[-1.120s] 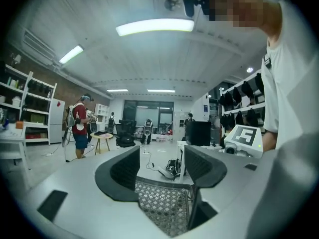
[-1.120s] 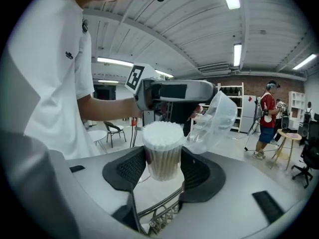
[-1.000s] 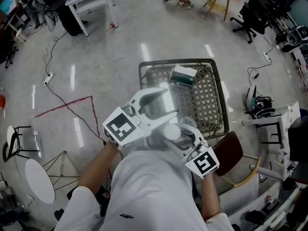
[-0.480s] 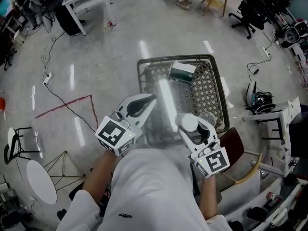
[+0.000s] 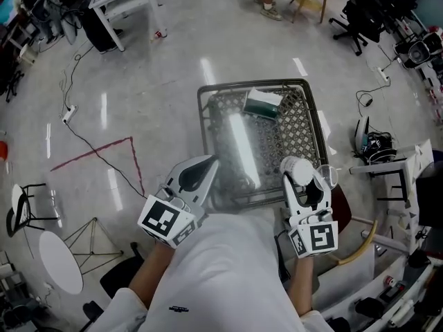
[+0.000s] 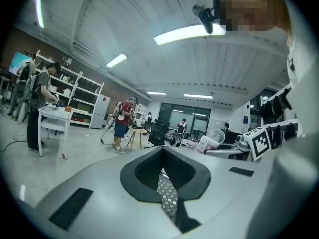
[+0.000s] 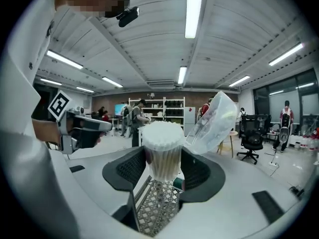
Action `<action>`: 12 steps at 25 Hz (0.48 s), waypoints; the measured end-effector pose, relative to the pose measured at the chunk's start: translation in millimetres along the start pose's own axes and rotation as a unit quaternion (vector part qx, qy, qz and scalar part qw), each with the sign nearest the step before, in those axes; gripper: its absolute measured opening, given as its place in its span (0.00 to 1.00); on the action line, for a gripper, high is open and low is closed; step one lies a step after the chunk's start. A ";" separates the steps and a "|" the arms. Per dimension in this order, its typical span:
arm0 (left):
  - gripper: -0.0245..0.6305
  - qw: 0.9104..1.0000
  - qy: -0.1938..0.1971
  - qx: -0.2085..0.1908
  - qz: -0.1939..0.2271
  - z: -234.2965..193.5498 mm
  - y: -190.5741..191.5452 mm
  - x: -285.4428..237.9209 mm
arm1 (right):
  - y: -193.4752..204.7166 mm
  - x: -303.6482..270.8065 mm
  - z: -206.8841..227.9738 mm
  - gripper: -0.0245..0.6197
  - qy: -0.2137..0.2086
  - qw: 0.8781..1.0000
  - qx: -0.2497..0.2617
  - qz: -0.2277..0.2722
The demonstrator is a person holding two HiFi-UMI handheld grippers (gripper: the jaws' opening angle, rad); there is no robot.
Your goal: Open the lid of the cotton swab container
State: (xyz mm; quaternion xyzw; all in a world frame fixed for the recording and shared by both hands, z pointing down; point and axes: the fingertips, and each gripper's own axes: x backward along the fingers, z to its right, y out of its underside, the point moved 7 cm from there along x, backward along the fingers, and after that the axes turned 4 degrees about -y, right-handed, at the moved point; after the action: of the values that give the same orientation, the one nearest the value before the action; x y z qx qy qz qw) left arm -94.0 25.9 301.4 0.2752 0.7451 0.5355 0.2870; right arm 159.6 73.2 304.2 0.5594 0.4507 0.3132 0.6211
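My right gripper (image 5: 302, 177) is shut on the cotton swab container (image 5: 296, 166), a clear round tub packed with white-tipped swabs. In the right gripper view the container (image 7: 162, 153) stands upright between the dark pads. Its clear lid (image 7: 213, 119) is tipped back on its hinge to the right, baring the swab tips. From above, the lid (image 5: 327, 176) sticks out on the container's right. My left gripper (image 5: 206, 164) hovers to the left, apart from the container, with its jaws shut and nothing between them (image 6: 162, 156).
A wire mesh basket (image 5: 205, 102) stands on the glossy floor under both grippers, with a green and white box (image 5: 263, 104) in its far end. A brown chair (image 5: 344, 216) is at the right. Cables and red tape lines (image 5: 93, 151) lie on the left.
My left gripper, open close to the container a second ago, has shut empty and drawn back to the left. The right gripper has carried the container to the right.
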 end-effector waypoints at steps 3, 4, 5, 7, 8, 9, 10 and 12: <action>0.04 1.000 -0.006 -0.002 -0.002 -0.7 3.8 4.9 | 1.4 2.1 -4.5 0.37 0.007 1.000 0.000 -0.003; 0.04 1.000 -0.006 -0.002 -0.003 -1.2 4.9 5.7 | 2.0 2.2 -6.4 0.37 0.010 1.000 0.000 -0.005; 0.04 1.000 -0.005 -0.002 -0.004 -1.0 6.0 6.1 | 3.4 2.5 -7.8 0.37 0.014 1.000 -0.002 -0.008; 0.04 1.000 -0.001 -0.006 -0.009 0.8 8.9 5.8 | 7.9 3.7 -9.7 0.37 0.029 0.999 -0.011 -0.016; 0.04 1.000 0.001 -0.009 -0.012 1.8 10.3 5.8 | 10.1 4.7 -11.2 0.37 0.035 0.999 -0.015 -0.019; 0.04 1.000 0.002 -0.011 -0.013 2.8 11.1 6.0 | 11.5 6.0 -13.0 0.37 0.038 0.999 -0.018 -0.020; 0.04 1.000 0.003 -0.014 -0.013 3.5 10.9 6.3 | 12.0 7.2 -14.9 0.37 0.039 0.999 -0.020 -0.019; 0.04 1.000 0.004 -0.020 -0.011 4.2 8.8 7.1 | 11.9 8.2 -17.7 0.37 0.039 0.999 -0.019 -0.016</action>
State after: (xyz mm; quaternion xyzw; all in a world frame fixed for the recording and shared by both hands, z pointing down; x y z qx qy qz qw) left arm -94.9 36.1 307.7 0.2593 0.7384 0.5483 0.2948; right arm 148.0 89.9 314.7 0.5277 0.4780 0.3333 0.6180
